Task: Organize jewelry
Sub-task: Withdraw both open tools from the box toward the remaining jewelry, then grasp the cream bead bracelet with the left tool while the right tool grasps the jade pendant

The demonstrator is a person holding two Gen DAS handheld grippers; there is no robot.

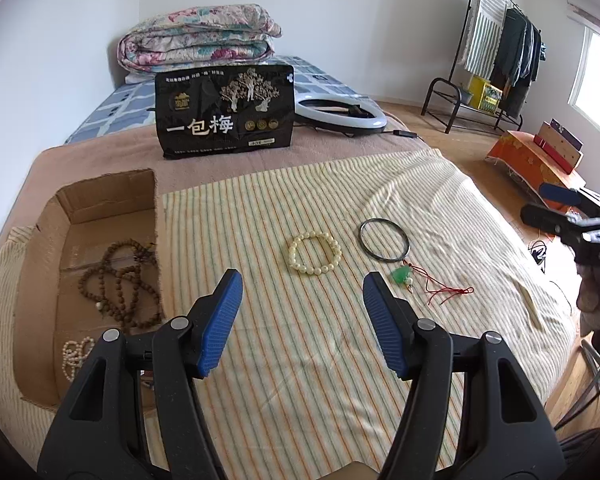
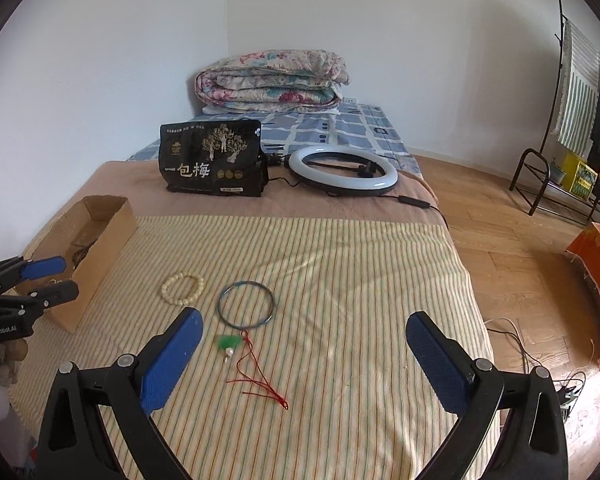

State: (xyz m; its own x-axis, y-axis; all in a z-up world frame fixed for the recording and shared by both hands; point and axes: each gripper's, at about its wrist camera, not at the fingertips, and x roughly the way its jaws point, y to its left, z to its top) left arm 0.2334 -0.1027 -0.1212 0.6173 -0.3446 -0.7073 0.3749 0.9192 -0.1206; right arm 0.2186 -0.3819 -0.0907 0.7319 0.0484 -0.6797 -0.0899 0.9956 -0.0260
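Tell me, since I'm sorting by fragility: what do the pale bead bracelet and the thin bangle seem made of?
Pale bead bracelet: round cream beads with a soft gloss, perhaps bone, resin or stone; the look leaves it open. Thin bangle: one rigid dark hoop, blue-green in the right wrist view, probably metal or stone.

A black snack bag [image 2: 214, 160] is standing beside a ring light [image 2: 342, 171]; a folded quilt [image 2: 272, 80] is lying behind, apparently on pillows.

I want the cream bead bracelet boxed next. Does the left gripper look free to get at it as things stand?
Probably yes. The left gripper is open and empty, and the cream bead bracelet lies flat on the striped cloth just ahead of it, apart from the dark bangle, with nothing between.
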